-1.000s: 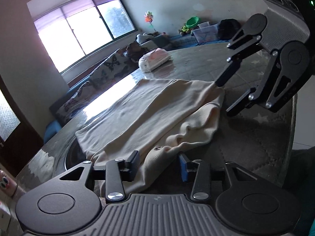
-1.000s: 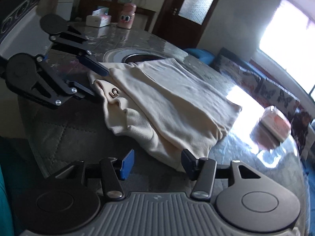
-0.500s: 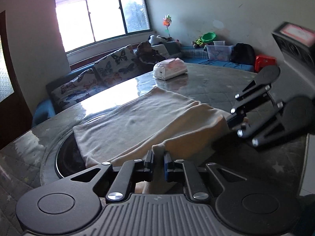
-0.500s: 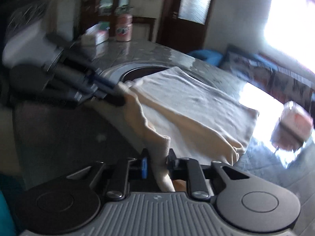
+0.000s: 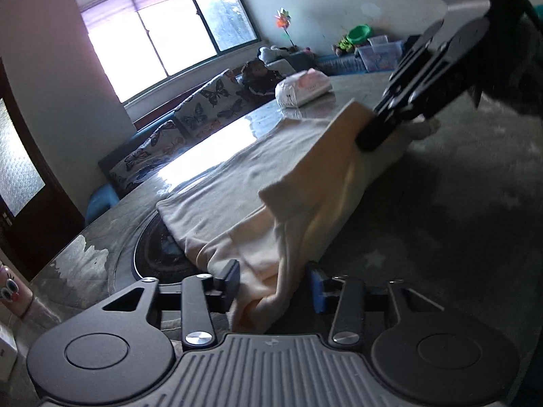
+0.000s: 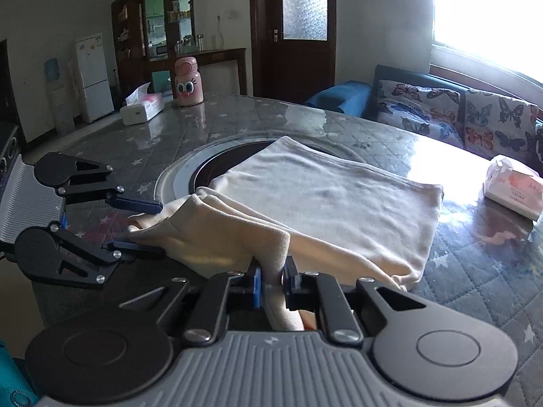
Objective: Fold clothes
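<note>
Pink bottle, right view only

Right gripper now pinching near hem of garment, lifted; left gripper jaws reopening around cloth.

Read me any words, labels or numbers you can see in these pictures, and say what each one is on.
None can be read.
wipes pack: pink printing, too blurred.
tissue box: small dark mark, too small.
pink bottle: cartoon eyes only, no text.
cream garment: no visible print.
</note>
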`<move>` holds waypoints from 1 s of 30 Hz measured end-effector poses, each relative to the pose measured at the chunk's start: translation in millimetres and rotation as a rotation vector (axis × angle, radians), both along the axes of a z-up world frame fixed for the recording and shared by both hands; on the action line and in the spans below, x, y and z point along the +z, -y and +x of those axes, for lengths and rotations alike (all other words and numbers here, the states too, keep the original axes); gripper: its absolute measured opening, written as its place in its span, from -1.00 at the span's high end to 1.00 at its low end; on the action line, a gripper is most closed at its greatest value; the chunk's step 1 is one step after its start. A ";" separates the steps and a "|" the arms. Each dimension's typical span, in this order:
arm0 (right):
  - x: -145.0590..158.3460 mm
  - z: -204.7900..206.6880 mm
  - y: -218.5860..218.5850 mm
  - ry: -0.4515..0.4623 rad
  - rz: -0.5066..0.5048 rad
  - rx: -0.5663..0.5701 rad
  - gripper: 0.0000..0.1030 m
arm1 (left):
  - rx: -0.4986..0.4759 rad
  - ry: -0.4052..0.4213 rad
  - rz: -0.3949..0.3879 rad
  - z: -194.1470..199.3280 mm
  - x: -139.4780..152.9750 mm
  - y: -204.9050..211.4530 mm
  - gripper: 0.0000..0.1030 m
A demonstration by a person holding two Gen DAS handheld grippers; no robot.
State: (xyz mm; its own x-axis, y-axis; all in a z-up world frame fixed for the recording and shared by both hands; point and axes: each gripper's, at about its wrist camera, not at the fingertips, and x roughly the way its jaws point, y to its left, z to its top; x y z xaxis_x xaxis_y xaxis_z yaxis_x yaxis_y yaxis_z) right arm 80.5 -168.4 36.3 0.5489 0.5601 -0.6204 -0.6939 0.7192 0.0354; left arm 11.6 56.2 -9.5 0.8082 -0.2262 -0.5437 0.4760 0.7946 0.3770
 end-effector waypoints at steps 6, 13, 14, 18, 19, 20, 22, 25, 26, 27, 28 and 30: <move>0.7 -14.3 3.5 0.022 0.030 -0.014 0.83 | -0.030 -0.015 -0.009 -5.5 2.8 -3.5 0.75; 16.4 -36.9 11.5 0.076 0.058 0.008 0.84 | -0.055 -0.025 -0.063 -22.5 22.1 -5.9 0.82; 21.2 -42.5 12.9 0.084 0.057 0.015 0.84 | -0.063 -0.023 -0.067 -27.5 25.8 -5.9 0.82; 33.6 -68.2 20.8 0.084 0.054 0.043 0.84 | -0.083 -0.034 -0.096 -55.7 42.2 -8.6 0.82; 37.1 -76.7 23.0 0.082 0.051 0.052 0.84 | -0.090 -0.037 -0.103 -64.9 46.7 -9.2 0.82; 40.3 -85.4 25.1 0.073 0.048 0.060 0.84 | -0.093 -0.040 -0.108 -74.8 51.1 -9.4 0.82; 48.7 -106.4 28.9 0.060 0.037 0.082 0.84 | -0.105 -0.049 -0.123 -95.7 59.5 -9.8 0.83; 60.2 -136.0 33.4 0.047 0.022 0.115 0.84 | -0.116 -0.064 -0.141 -124.4 69.1 -9.4 0.83; 62.7 -142.4 34.0 0.042 0.019 0.119 0.84 | -0.116 -0.069 -0.150 -132.3 71.4 -9.0 0.83; 65.1 -148.4 34.6 0.038 0.017 0.124 0.84 | -0.116 -0.075 -0.155 -137.4 73.0 -8.3 0.83; 66.7 -151.2 34.5 0.037 0.013 0.127 0.84 | -0.118 -0.074 -0.150 -140.8 74.0 -7.4 0.83; 67.8 -150.6 34.7 0.045 0.010 0.121 0.84 | -0.125 -0.057 -0.138 -140.9 75.8 -4.7 0.83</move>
